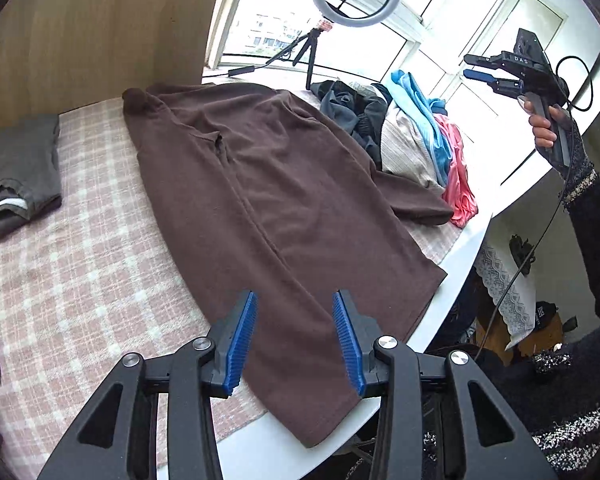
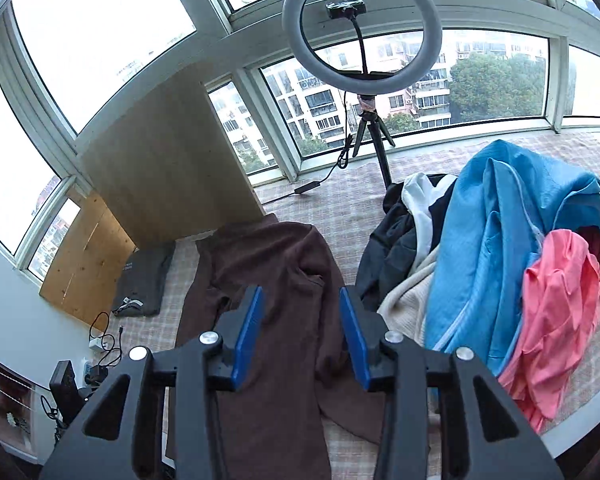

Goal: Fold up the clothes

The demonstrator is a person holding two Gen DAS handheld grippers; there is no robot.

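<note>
Table [image 1: 456, 256] first, a white one with a pink-and-white checked cloth [image 1: 80, 248] over it, and that's the biggest thing in both views. Spread flat along it is the long brown knit garment [image 1: 260, 200], partly folded lengthwise, hem hanging a bit over the near edge. To its right sits the heap of unfolded clothes [image 2: 500, 260]: blue, pink, cream and dark pieces. At far left is a folded dark grey garment [image 1: 16, 160], next to a wooden panel [image 2: 172, 176].

Only the left wrist view catches the right gripper [image 1: 470, 68], held up in the air off the table's right side by a hand [image 1: 546, 130] in a dark speckled sleeve, jaws apart with nothing in them. Only the right wrist view gets the window's whole sweep, the apartment blocks outside, and a tangle of chargers and cables [image 2: 100, 344] down left. The white ring light on a black tripod [image 2: 360, 36] is whole there, cropped in the other.

Left gripper [image 1: 296, 340] hovers over the brown garment's hem end, jaws released, empty, cloth below the gap. The right one's blue pads [image 2: 250, 336] frame the garment's middle from well above.

Collar end is bunched up and hard to read.
</note>
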